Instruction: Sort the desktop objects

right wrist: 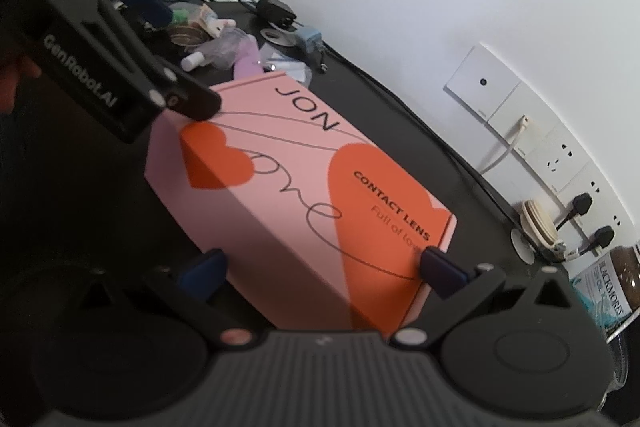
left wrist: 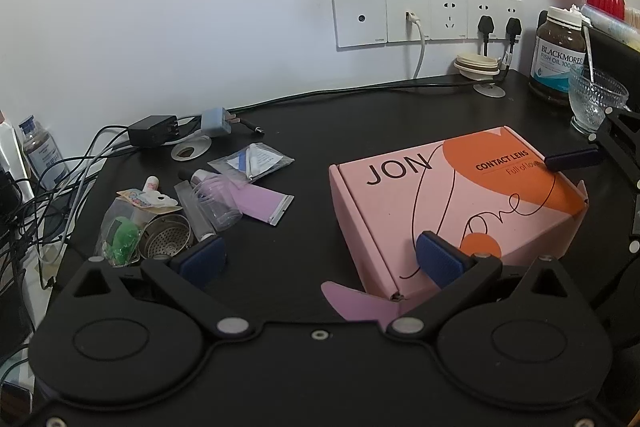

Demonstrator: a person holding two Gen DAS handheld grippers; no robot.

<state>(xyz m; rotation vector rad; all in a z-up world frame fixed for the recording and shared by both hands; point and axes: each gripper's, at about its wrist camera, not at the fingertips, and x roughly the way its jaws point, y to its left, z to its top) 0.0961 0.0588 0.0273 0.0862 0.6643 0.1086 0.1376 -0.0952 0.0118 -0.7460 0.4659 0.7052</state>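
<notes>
- The left black hand-held gripper point(left wrist: 320, 259) has its blue-padded jaws spread wide, gripping nothing, at the near corner of the pink and orange cardboard contact-lens box point(left wrist: 452, 203).
- The right black hand-held gripper point(right wrist: 322, 269) is likewise agape, straddling the box's far end.
- The box sits closed on the black desk point(left wrist: 304, 147).
- Sorting looks barely begun: the heap of small clutter point(left wrist: 192, 203) lies loose, left of the box.

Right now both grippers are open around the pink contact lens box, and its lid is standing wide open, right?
Not quite: the lid is closed flat on the pink contact lens box, as the left wrist view shows. The left gripper and right gripper are indeed open around it.
</notes>
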